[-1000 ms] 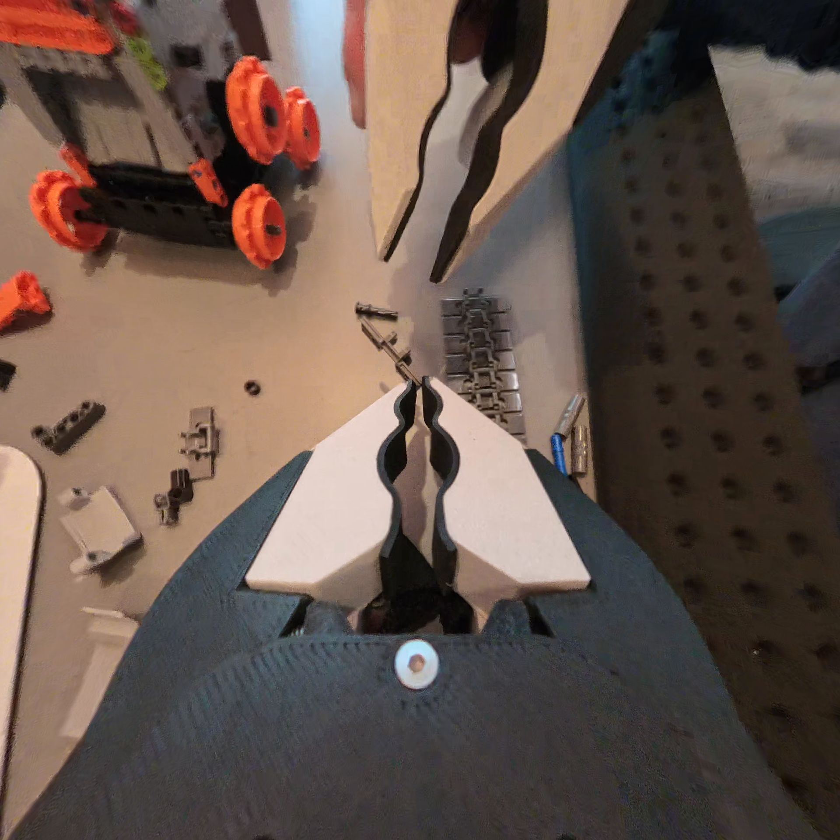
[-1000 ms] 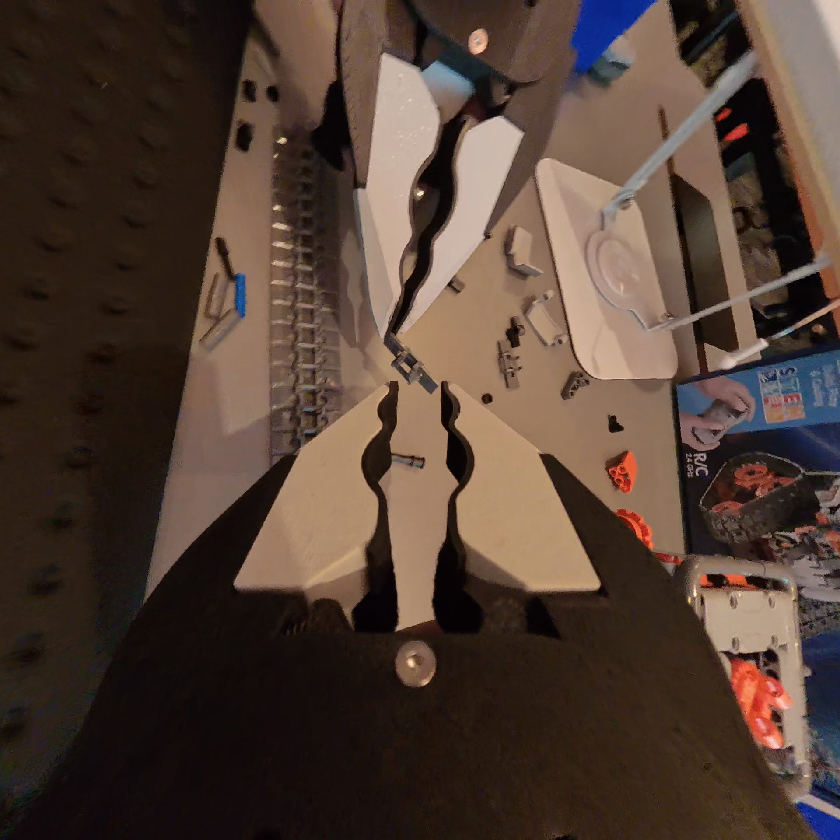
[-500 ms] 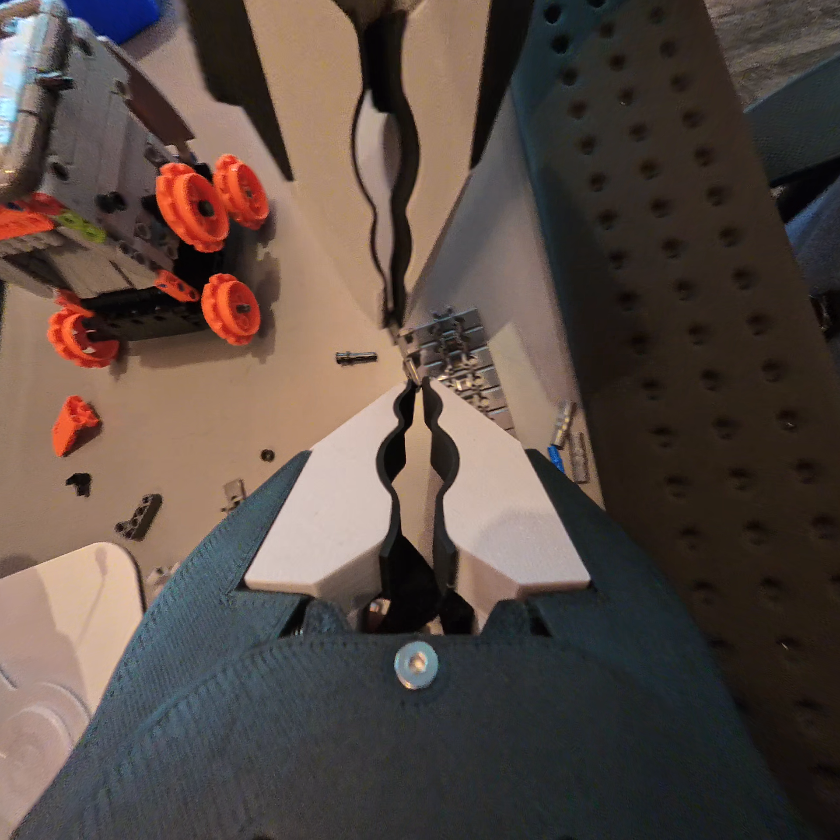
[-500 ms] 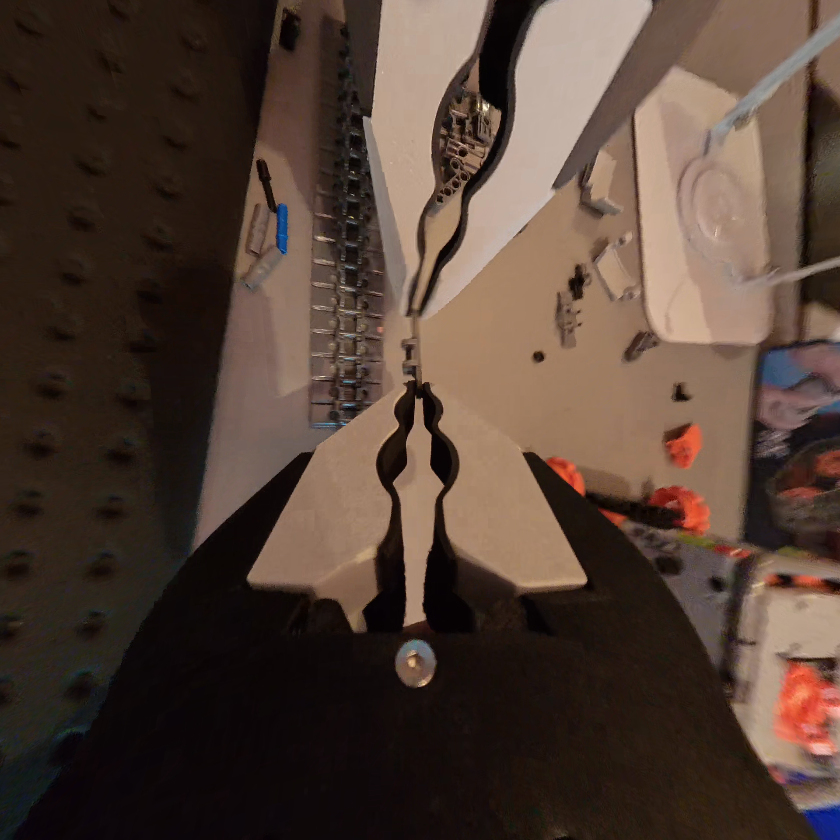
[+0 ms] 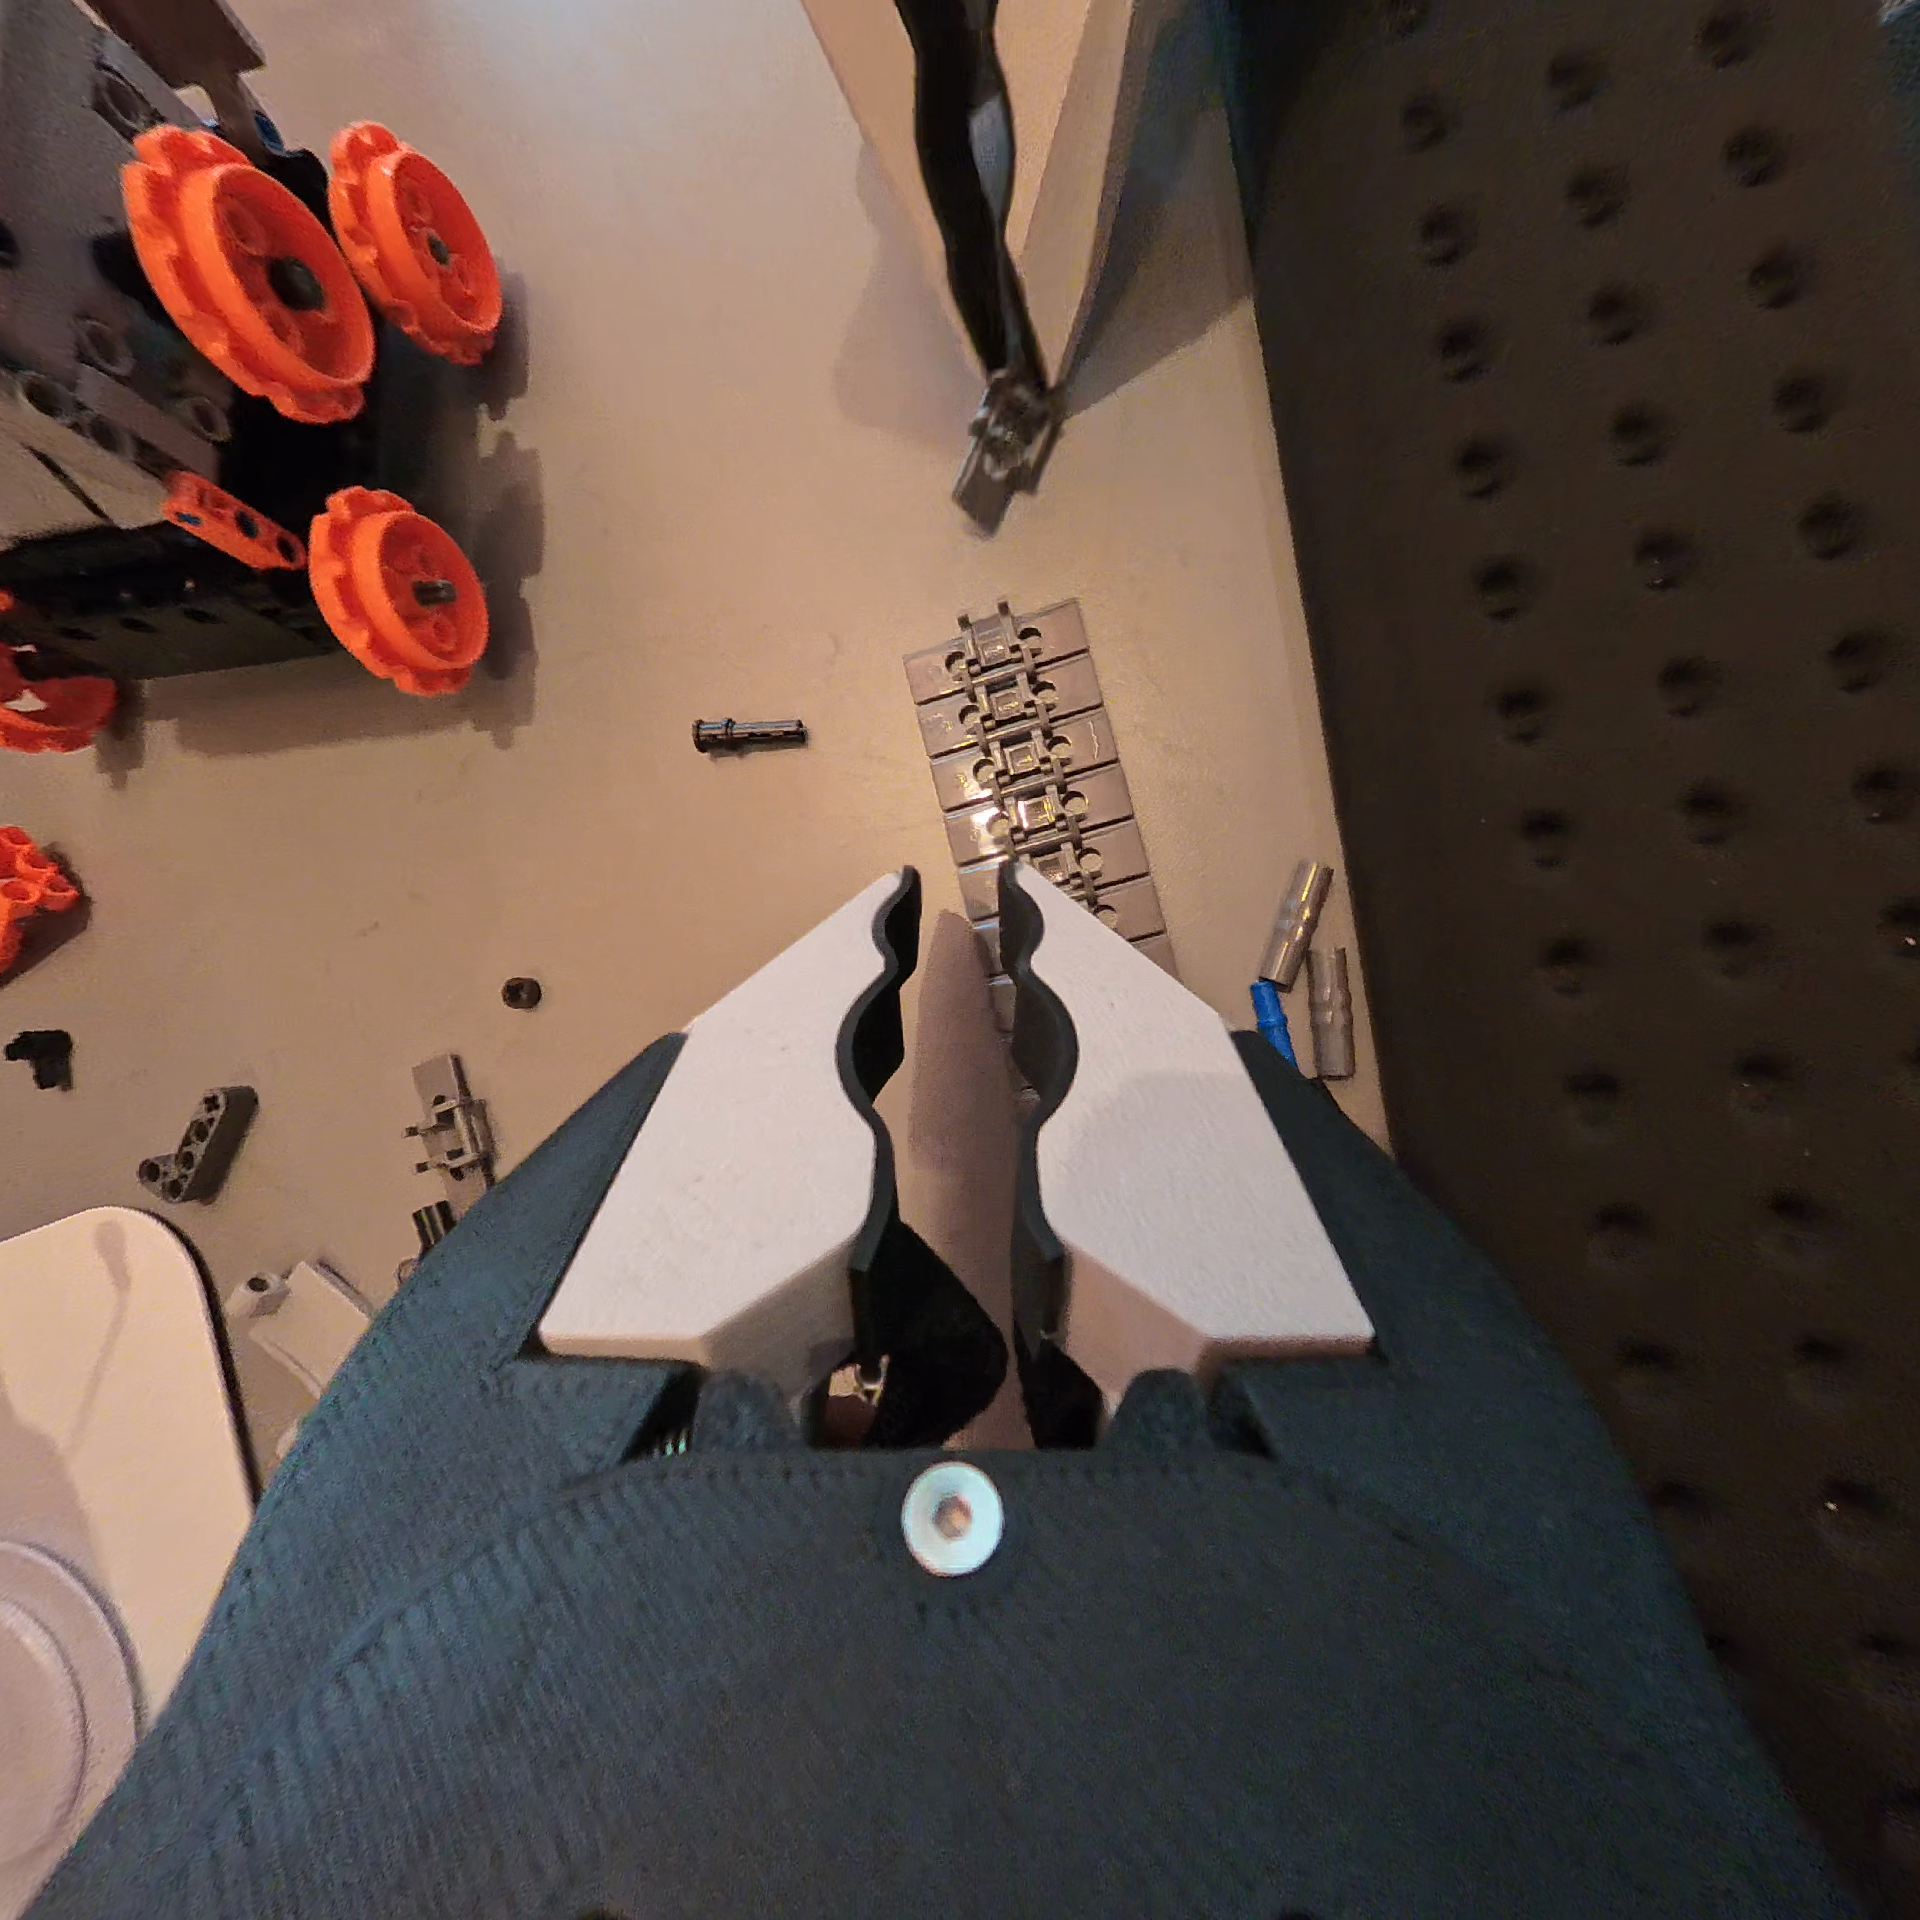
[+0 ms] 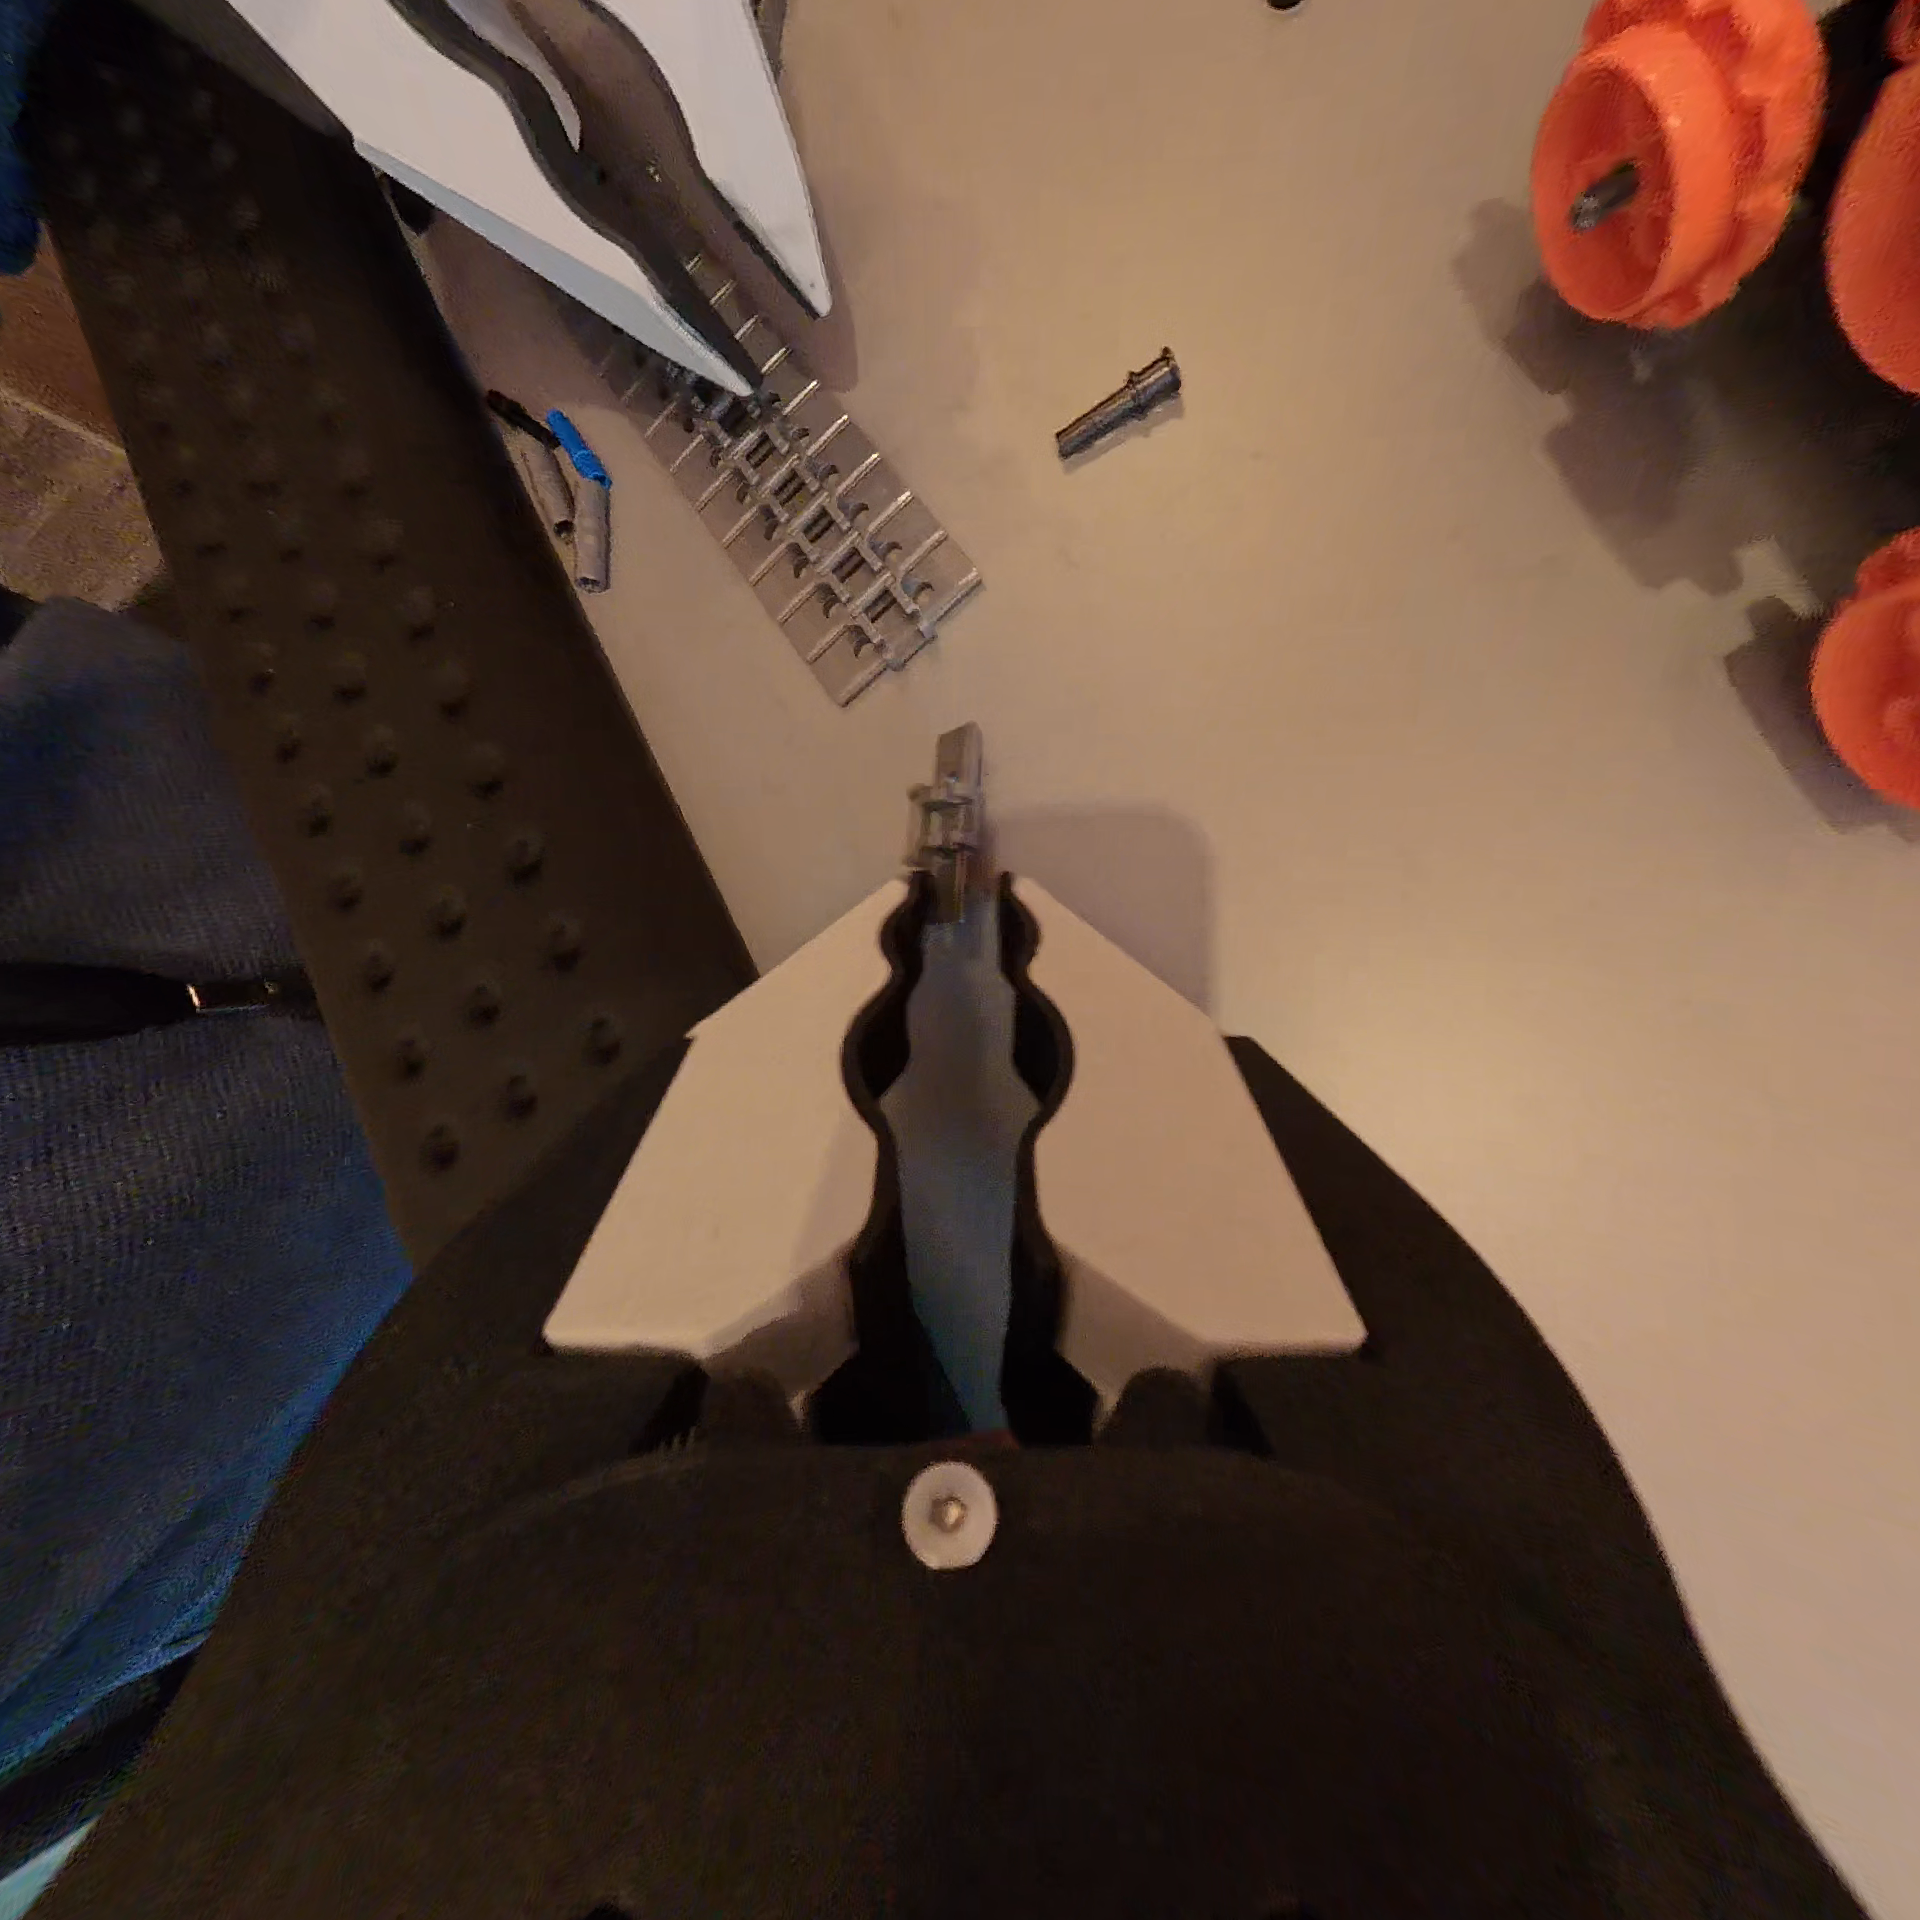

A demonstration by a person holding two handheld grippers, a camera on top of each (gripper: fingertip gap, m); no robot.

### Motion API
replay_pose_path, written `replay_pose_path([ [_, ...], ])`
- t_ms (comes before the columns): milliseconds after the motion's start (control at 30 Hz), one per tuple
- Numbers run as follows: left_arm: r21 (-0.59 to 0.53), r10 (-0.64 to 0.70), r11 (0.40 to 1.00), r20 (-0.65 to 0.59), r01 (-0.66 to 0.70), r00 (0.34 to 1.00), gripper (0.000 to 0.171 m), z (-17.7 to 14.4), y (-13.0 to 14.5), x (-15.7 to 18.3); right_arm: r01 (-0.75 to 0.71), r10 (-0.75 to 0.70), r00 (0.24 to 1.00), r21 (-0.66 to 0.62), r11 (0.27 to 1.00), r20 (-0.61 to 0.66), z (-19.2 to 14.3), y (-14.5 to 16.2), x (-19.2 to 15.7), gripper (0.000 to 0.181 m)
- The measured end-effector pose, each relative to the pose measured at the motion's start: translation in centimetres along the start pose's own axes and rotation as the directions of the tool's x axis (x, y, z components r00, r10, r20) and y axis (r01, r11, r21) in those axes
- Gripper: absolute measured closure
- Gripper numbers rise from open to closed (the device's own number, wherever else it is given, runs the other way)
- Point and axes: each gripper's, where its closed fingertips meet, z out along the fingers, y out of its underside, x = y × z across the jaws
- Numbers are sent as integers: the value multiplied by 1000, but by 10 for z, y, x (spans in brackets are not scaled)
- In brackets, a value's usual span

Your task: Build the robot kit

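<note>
- The left tool [image 5: 956, 894] sits at the centre of the left wrist view, its two fingers spread slightly, with bare counter [image 5: 675, 883] showing in the gap and nothing held.
- Its tips hover over the near end of a grey track strip [image 5: 1023, 769], a flat row of joined links that runs toward the upper right of the frame. Whether the tips touch the strip cannot be told.
- The right tool [image 6: 956, 883], at the centre of the right wrist view, is pressed together on a single small grey track link [image 6: 951, 810]. The link sticks out past the tips and is held above the counter.
- That link points at the strip's free end [image 6: 894, 644], near it but apart.
- In the left wrist view, a short black pin [image 5: 748, 732] lies left of the strip. A toy vehicle with orange wheels [image 5: 249, 270] fills the upper left.
- Small grey and blue pegs [image 5: 1299, 977] lie right of the strip, beside a dark dimpled panel [image 5: 1610, 727].
- A white tray [image 5: 94, 1403] shows at the lower left, with loose grey parts [image 5: 452, 1127] near it.
</note>
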Motion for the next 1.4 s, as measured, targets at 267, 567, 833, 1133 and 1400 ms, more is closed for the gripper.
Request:
replay_pose_path([
  [267, -31, 1, 1000, -33, -2, 999, 155, 0, 6, 7, 501, -509, 846, -93, 861, -157, -18, -3, 5, 156],
  [567, -38, 6, 999, -65, -8, 998, 155, 1, 8, 14, 789, -792, 607, -178, 589, 71, -1, -7, -2, 158],
  [833, -23, -7, 1000, -87, 5, 996, 155, 2, 8, 14, 788, -777, 614, -168, 592, 139, 7, -10, -1, 180],
  [1133, -22, -7, 1000, -93, 5, 996, 155, 1, 9, 14, 757, -748, 653, -117, 642, 121, 8, -16, -5, 166],
  [1400, -19, -6, 1000, -90, 4, 996, 154, 2, 8, 14, 727, -720, 685, -40, 685, 112, 10, -31, -13, 172],
])
